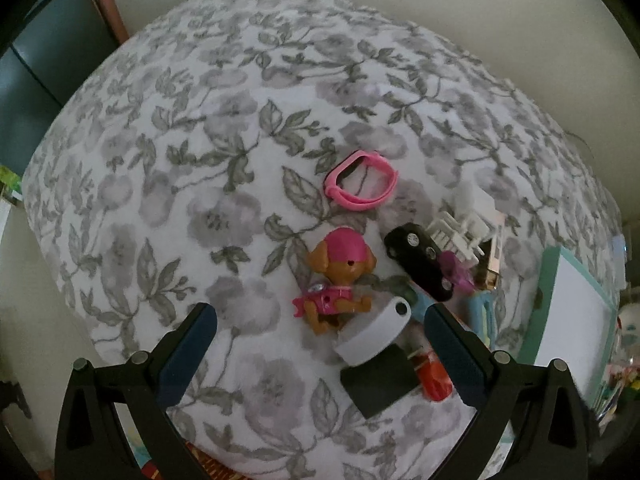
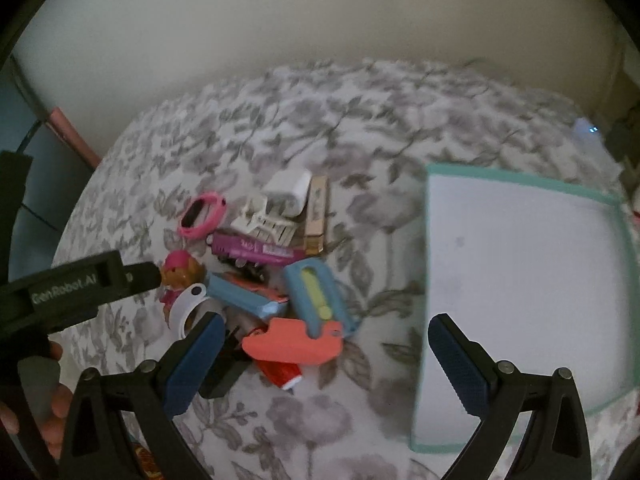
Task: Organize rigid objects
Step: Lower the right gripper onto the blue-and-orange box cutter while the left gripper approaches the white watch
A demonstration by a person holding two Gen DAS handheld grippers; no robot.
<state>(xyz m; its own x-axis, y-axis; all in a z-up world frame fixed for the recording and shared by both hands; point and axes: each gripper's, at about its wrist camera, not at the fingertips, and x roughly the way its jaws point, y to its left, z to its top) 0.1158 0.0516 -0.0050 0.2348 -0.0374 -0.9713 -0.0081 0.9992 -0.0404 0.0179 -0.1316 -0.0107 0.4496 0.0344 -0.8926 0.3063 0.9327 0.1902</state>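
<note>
A floral bedspread (image 1: 168,184) is shown carrying a heap of small rigid objects. In the left wrist view, the left gripper (image 1: 320,344) is held wide open and empty above a toy dog (image 1: 340,280) in pink; a white curved piece (image 1: 376,332) and a dark flat block (image 1: 380,384) lie between its fingers. A pink wristband (image 1: 362,180) lies farther off, and a black toy car (image 1: 418,264) to the right, against white plastic parts (image 1: 456,232). In the right wrist view, the right gripper (image 2: 326,360) is likewise spread wide and empty near the heap, where a coral piece (image 2: 292,344), a blue case (image 2: 316,292) and a magenta toy vehicle (image 2: 256,248) are crowded together. A teal-rimmed tray (image 2: 624,232) lies to the right, apart from the heap.
</note>
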